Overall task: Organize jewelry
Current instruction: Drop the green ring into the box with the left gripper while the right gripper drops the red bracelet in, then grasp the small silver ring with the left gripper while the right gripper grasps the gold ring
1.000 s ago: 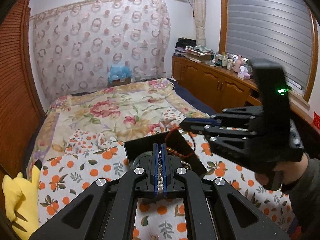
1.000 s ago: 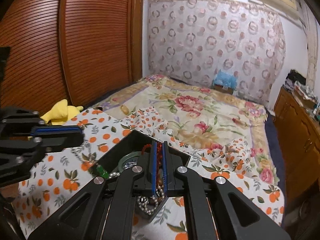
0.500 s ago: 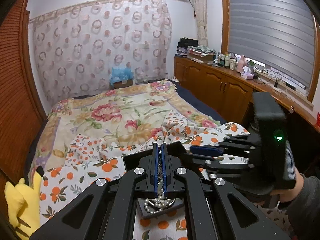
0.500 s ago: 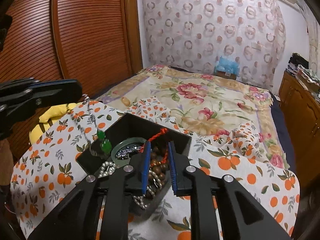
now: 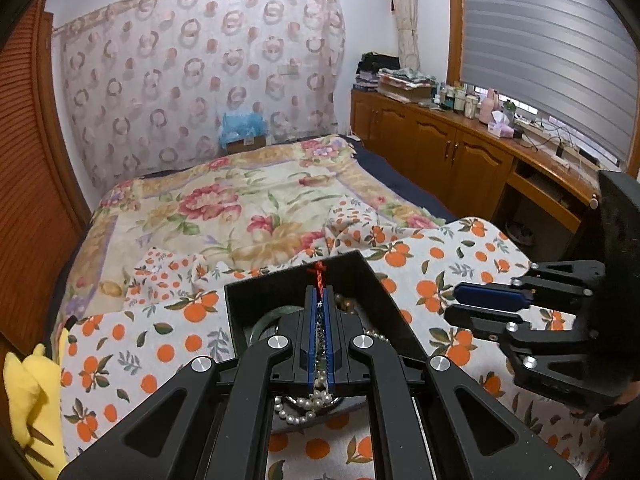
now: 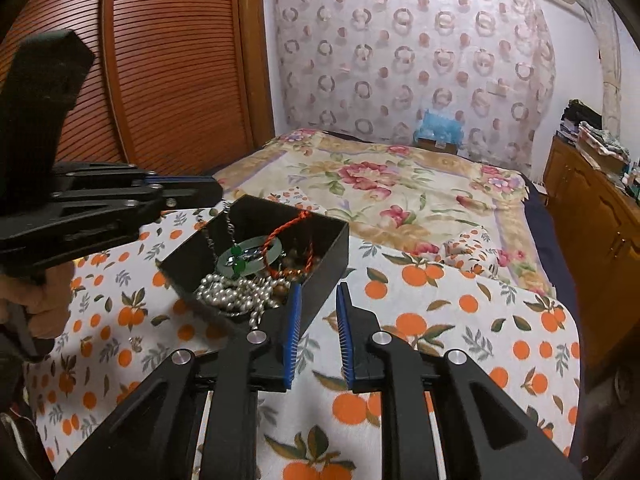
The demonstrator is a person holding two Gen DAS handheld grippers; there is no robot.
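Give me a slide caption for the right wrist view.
Open right gripper beside black jewelry box; shut left gripper dangles a silver chain into it.

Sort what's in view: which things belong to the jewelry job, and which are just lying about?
Job: black open box; silver chain with green pendant; white pearl strand; red cord bracelet; pale green jade bangle.

Lying about: yellow plush toy; orange-print cloth; blue bag.
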